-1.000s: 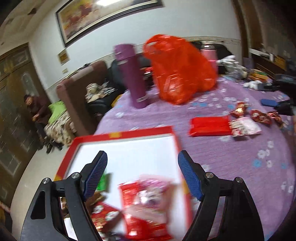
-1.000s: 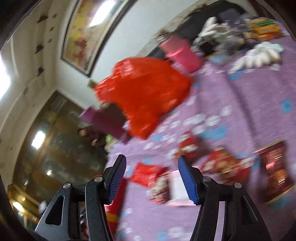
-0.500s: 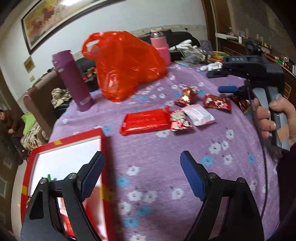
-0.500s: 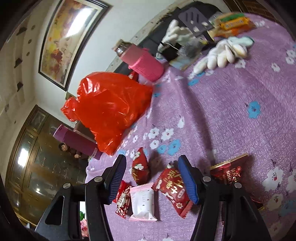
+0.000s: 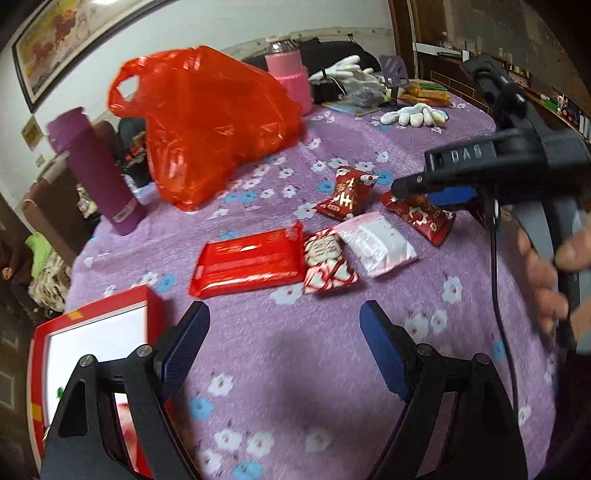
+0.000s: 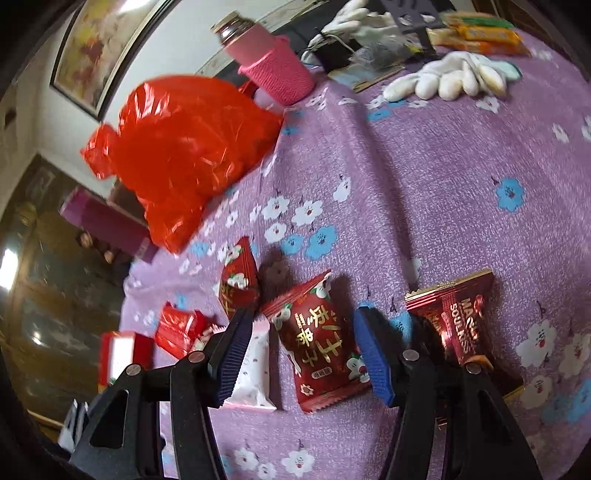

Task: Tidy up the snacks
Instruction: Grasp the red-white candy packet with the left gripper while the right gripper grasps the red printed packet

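Several snack packets lie on the purple flowered tablecloth (image 5: 295, 369). My left gripper (image 5: 284, 347) is open and empty, above bare cloth, short of a long red packet (image 5: 247, 262), a red-and-white packet (image 5: 328, 262) and a pink-white packet (image 5: 376, 243). The red box (image 5: 92, 310) with a white inside is at lower left. My right gripper (image 6: 303, 347) is open, its fingers either side of a red packet with gold characters (image 6: 317, 339), apart from it. A dark red Soul Kiss packet (image 6: 458, 321) lies right of it; the pink-white packet (image 6: 255, 369) is left.
A red plastic bag (image 5: 207, 122), a purple flask (image 5: 96, 170) and a pink-sleeved bottle (image 5: 288, 74) stand at the back. White gloves (image 6: 447, 79) and orange packets (image 6: 484, 35) lie at the far right. Another red packet (image 6: 238, 280) lies behind my right gripper.
My left gripper has swung right from over the red box to the loose packets. My right gripper has come down and closer over the gold-lettered red packet.
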A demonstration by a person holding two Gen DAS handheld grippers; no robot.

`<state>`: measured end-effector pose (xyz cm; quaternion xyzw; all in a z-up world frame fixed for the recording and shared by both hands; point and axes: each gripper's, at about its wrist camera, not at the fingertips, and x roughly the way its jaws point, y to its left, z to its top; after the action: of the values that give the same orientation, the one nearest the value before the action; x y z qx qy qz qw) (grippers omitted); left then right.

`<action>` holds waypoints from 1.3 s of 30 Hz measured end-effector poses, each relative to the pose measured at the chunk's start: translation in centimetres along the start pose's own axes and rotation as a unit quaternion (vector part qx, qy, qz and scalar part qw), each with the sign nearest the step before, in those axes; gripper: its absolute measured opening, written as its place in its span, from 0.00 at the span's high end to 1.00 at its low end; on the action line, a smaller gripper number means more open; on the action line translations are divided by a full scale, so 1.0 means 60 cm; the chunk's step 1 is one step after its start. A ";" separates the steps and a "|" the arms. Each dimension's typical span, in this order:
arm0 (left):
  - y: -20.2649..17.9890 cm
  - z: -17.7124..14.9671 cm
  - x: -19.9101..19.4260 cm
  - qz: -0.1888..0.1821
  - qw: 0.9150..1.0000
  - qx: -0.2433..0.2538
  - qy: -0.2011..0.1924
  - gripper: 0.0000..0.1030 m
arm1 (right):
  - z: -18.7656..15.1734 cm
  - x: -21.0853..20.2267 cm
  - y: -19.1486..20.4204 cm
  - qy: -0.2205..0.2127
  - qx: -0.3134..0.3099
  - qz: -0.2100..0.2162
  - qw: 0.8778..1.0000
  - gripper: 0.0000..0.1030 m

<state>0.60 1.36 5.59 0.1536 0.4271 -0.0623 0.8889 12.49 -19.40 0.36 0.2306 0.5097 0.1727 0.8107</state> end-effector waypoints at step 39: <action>-0.052 0.058 0.110 -0.082 0.994 0.063 0.030 0.58 | -0.050 0.038 0.102 -0.022 -0.217 -0.201 0.955 0.60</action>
<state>6.58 -2.59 1.80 0.1755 0.4599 -0.1567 0.8563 10.47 -12.52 0.93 -0.0540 0.4782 0.1076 0.8700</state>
